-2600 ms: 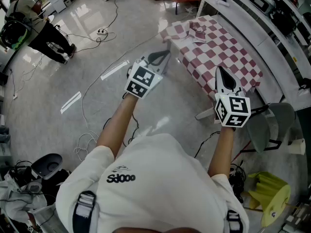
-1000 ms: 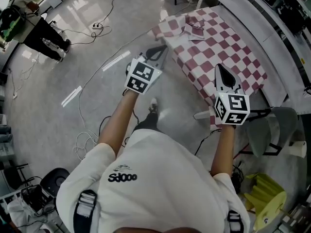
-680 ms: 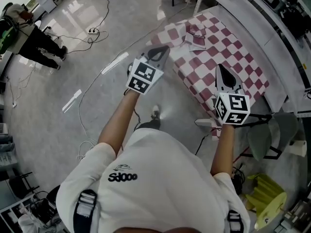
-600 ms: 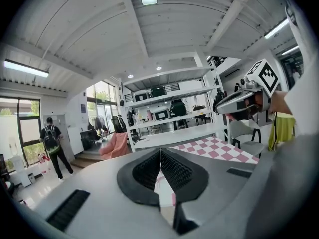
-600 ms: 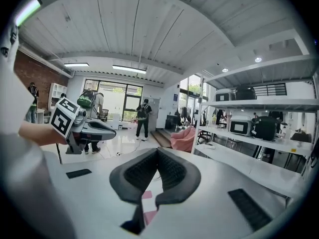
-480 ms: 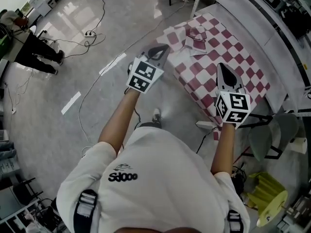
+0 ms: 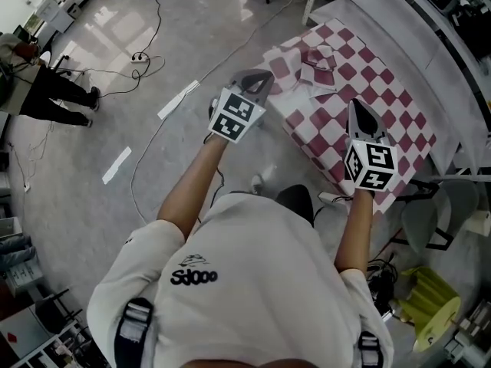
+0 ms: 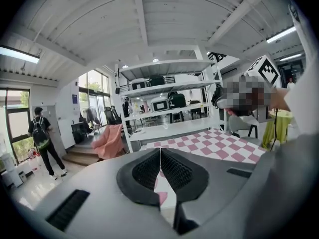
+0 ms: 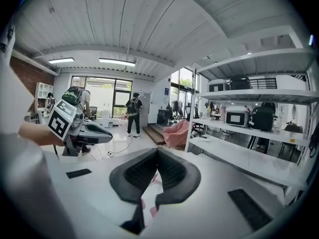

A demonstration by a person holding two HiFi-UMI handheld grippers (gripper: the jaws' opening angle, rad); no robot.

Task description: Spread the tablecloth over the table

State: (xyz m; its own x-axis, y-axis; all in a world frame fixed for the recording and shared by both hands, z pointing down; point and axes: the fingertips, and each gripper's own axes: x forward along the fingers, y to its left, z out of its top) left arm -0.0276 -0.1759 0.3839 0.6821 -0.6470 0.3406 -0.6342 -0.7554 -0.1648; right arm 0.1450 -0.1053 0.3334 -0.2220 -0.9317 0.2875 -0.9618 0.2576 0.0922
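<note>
well, the table [image 7: 331, 198] sits closer to me than it did a second ago: in the head view it has slid down and in toward my arms, and both grippers now reach it. the tablecloth [image 7: 383, 106], in red and white checks, covers the table top and hangs down the table's near side. on the far left part of the table a piece of it is turned back on itself in a rumpled fold [image 7: 318, 58], the same as in the earlier frames; the rest lies fairly flat.

the left gripper [image 7: 263, 75] was over bare floor [image 7: 115, 205] just off the table's corner and now hovers at the table's near left corner, its tips over the cloth's edge; whether it touches i cannot tell. in the left gripper view its jaws are pressed together with nothing caught between them, and checked cloth shows beyond them.

the right gripper [image 7: 355, 106] has come in from the table's hanging side to above the table top by the near edge. its jaws meet at the tips too, empty.

white shelving [image 7: 368, 6] runs along the table's far side, a grey chair [image 7: 426, 213] stands at the table's right end, and a person [image 7: 46, 90] stands well off to the table's left
</note>
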